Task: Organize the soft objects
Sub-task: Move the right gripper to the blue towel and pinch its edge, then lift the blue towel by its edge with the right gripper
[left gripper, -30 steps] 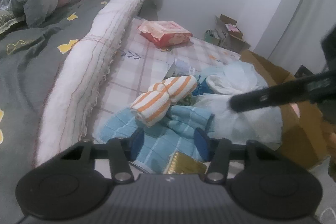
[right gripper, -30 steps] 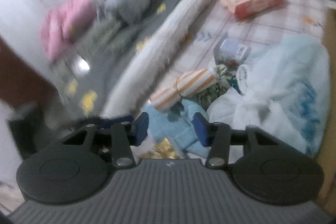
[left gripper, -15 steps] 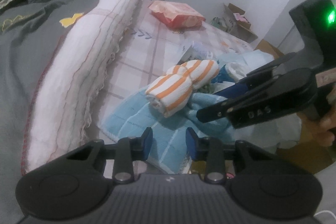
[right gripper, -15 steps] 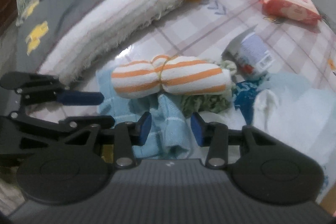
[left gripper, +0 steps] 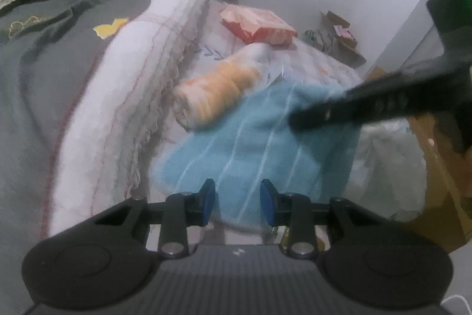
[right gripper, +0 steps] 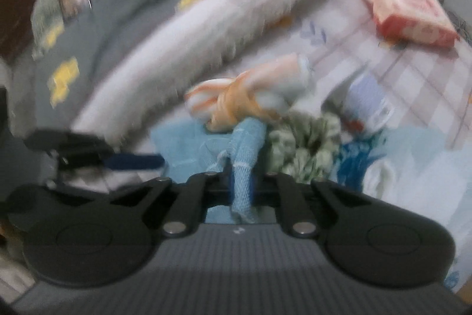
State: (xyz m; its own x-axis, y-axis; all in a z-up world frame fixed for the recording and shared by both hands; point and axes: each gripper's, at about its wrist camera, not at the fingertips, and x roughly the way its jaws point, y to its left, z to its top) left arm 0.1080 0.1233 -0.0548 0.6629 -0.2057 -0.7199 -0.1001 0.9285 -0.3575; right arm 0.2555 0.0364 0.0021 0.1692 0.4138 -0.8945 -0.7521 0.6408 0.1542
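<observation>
Left wrist view: left tool [left gripper: 237, 201] partly open, nothing gripped, over the blue towel [left gripper: 259, 143]; striped roll [left gripper: 215, 99] rests on the towel's far edge.

Right wrist view: right tool [right gripper: 240, 182], jaws just closed, pinches the towel [right gripper: 243, 158]; roll [right gripper: 247, 92] just beyond.

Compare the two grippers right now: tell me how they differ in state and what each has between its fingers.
The right gripper has just closed and is shut on a fold of the blue towel; the left gripper is open, its pads apart and not pressing the cloth. The right gripper's bunch of towel is pulled up narrow, while the left gripper sits at the flat near edge. Both are at the same blue towel.
</observation>
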